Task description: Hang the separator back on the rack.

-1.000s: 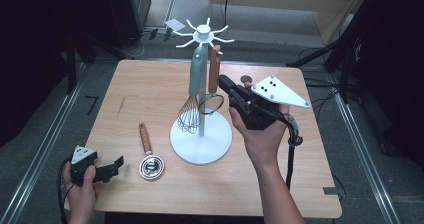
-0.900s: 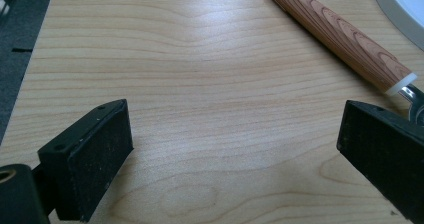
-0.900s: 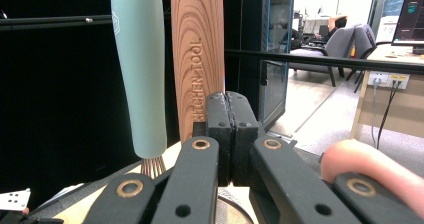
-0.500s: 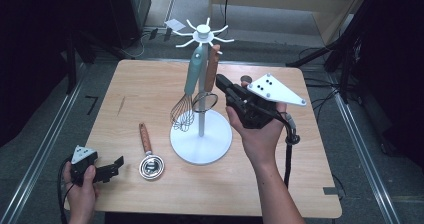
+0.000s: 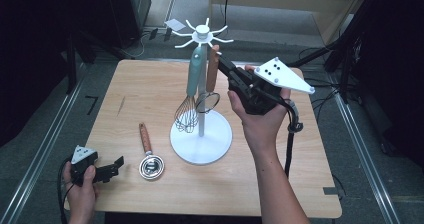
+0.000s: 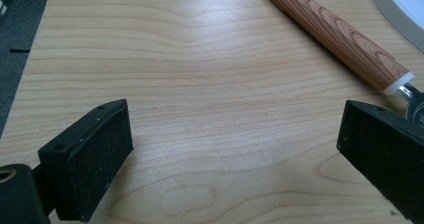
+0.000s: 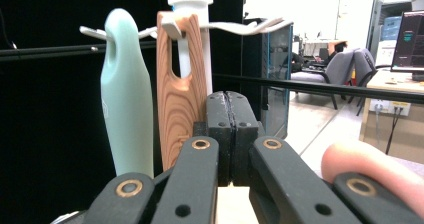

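Observation:
A white hook stand (image 5: 201,143) stands mid-table. From its arms hang a whisk with a teal handle (image 5: 193,79) and a wooden-handled utensil (image 5: 212,73) with a round metal head. My right gripper (image 5: 223,65) is shut with nothing between its jaws, its tip right beside the upper part of that wooden handle (image 7: 179,104); contact cannot be told. The teal handle (image 7: 125,114) hangs just left of it. My left gripper (image 5: 118,165) rests open at the table's near left corner. A second wooden-handled utensil (image 5: 148,154) lies just right of it, its handle (image 6: 340,39) beyond the open jaws.
The light wooden table (image 5: 145,89) carries the stand's round base (image 6: 400,4) near the lying utensil. The right gripper's cable (image 5: 290,144) hangs along the forearm. Dark floor and metal rails surround the table.
The right gripper's tip has risen a little along the hanging wooden handle, toward the hook. The left gripper has not moved.

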`<act>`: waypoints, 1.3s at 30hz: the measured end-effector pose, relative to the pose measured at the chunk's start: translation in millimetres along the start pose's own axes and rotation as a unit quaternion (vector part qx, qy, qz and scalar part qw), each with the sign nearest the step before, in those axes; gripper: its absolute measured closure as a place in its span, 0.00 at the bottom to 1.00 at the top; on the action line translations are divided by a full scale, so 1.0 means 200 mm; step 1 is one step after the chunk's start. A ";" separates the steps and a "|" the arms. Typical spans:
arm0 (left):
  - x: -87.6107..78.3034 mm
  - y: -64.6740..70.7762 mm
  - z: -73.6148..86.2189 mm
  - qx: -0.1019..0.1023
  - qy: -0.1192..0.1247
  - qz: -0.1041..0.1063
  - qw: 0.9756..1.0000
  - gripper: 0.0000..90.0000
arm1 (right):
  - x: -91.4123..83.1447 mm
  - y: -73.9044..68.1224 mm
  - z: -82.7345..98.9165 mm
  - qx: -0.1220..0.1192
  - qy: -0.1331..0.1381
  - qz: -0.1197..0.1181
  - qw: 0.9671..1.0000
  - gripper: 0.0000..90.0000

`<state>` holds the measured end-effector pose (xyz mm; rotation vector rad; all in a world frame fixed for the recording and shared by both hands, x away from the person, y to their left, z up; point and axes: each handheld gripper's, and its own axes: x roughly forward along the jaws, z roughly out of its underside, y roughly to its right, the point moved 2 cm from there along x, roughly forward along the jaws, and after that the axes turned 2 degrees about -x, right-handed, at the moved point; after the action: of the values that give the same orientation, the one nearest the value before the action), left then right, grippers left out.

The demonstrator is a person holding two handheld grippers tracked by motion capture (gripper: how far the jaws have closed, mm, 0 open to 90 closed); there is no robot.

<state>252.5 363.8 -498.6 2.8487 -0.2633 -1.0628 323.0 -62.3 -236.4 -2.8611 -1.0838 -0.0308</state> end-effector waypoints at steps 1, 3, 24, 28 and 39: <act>0.00 0.00 0.00 -0.001 0.000 0.000 1.000 0.02 | 0.00 0.00 0.00 0.000 0.000 0.000 1.000 1.00; 0.00 0.00 0.00 -0.001 0.000 0.001 1.000 0.02 | 0.00 -0.01 0.00 0.000 0.000 -0.003 1.000 1.00; 0.00 0.01 0.00 0.004 0.000 0.003 1.000 0.02 | -0.01 -0.11 0.00 -0.011 -0.001 -0.028 1.000 1.00; 0.00 0.01 0.00 0.003 0.000 0.004 1.000 0.02 | 0.00 -0.13 0.00 -0.011 -0.003 -0.031 0.999 1.00; 0.00 0.00 0.00 0.000 0.000 0.005 1.000 0.02 | -0.03 -0.10 0.03 -0.019 -0.018 -0.021 0.999 0.95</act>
<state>252.7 363.4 -498.8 2.8447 -0.2778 -1.0616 305.1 -50.6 -241.2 -2.8821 -1.1620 -0.0036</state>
